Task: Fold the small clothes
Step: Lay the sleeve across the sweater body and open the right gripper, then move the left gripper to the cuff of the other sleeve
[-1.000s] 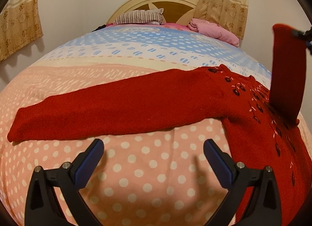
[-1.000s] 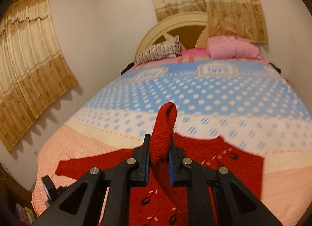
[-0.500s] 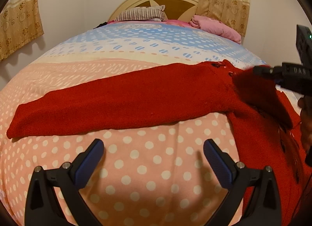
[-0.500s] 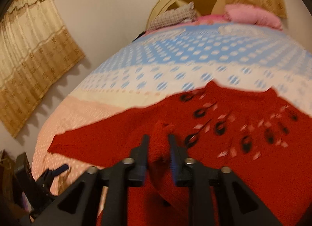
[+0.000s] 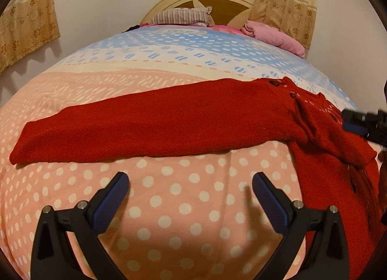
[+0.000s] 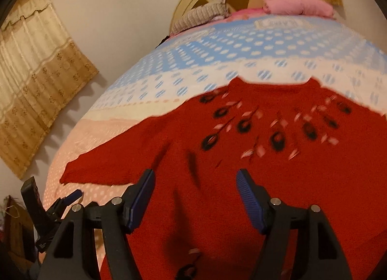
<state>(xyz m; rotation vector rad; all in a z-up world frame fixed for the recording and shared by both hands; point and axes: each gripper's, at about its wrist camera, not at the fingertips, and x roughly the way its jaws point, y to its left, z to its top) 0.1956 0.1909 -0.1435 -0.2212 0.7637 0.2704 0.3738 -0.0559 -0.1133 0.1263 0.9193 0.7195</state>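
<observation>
Right wrist view: the right gripper (image 6: 196, 197) is seen with its jaws apart, having just been opening, and nothing is pinched between them; the red sweater (image 6: 241, 159) lies flat beneath. One sleeve (image 5: 333, 135) is laid across the sweater's body, so the first sleeve fold is judged done. The other sleeve (image 5: 145, 125) is spread straight out over the bedspread (image 5: 169, 207), not yet folded. The left gripper (image 5: 189, 197) hovers with jaws wide apart and empty, just short of that outstretched sleeve. What is left, as judged: the second sleeve is to be brought in, then the body is to be folded over.

The sweater is found on the near, pink dotted part of the bed, its collar toward the blue band.

Counted: one sweater, two sleeves, two grippers, one striped pillow (image 5: 181, 16), one pink pillow (image 5: 275, 38), one headboard (image 5: 217, 2). No other small clothes can be made out on the bed.
</observation>
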